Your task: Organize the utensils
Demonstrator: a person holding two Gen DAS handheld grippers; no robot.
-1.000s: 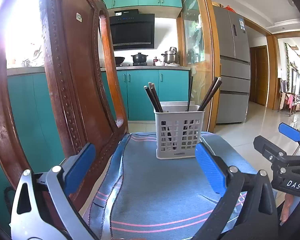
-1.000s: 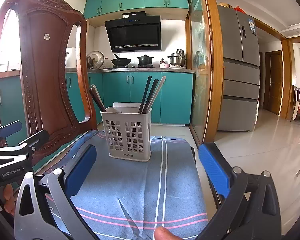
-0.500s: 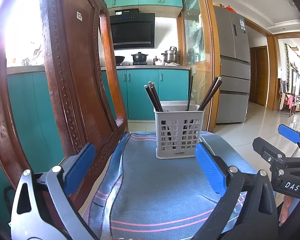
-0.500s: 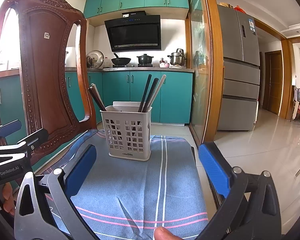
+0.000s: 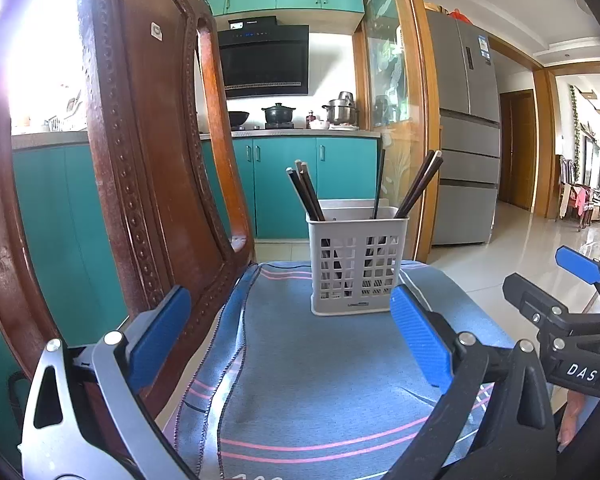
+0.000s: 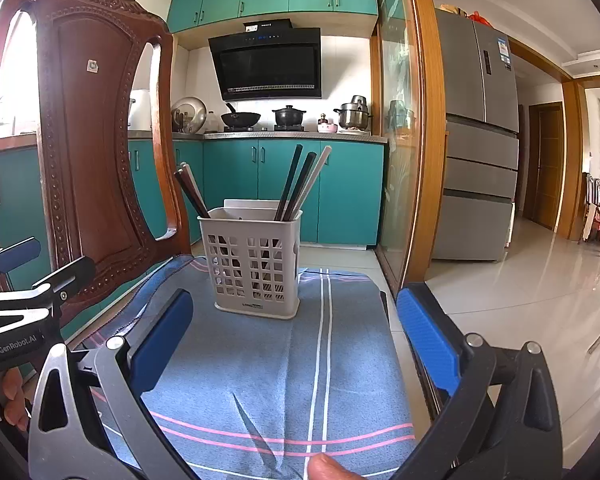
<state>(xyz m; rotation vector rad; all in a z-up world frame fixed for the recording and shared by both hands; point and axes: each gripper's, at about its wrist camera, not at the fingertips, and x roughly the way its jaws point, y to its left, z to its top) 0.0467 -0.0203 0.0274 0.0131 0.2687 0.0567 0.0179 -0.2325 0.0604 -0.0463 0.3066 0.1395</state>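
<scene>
A white slotted utensil basket (image 5: 358, 264) stands upright on a blue striped cloth (image 5: 324, 368) and holds several dark chopsticks (image 5: 306, 190) leaning left and right. It also shows in the right wrist view (image 6: 256, 264), with chopsticks (image 6: 296, 182) sticking out of it. My left gripper (image 5: 292, 340) is open and empty, low over the cloth, short of the basket. My right gripper (image 6: 296, 340) is open and empty too, also short of the basket. Each gripper shows at the edge of the other's view.
A carved wooden chair back (image 5: 148, 184) rises close on the left, also in the right wrist view (image 6: 92, 152). The cloth's right edge (image 6: 384, 320) drops to a tiled floor. Teal kitchen cabinets, a stove and a grey fridge (image 6: 476, 140) stand behind.
Almost nothing has changed. The right gripper seen at the edge of the left wrist view has drifted slightly lower; the basket and chopsticks have not moved.
</scene>
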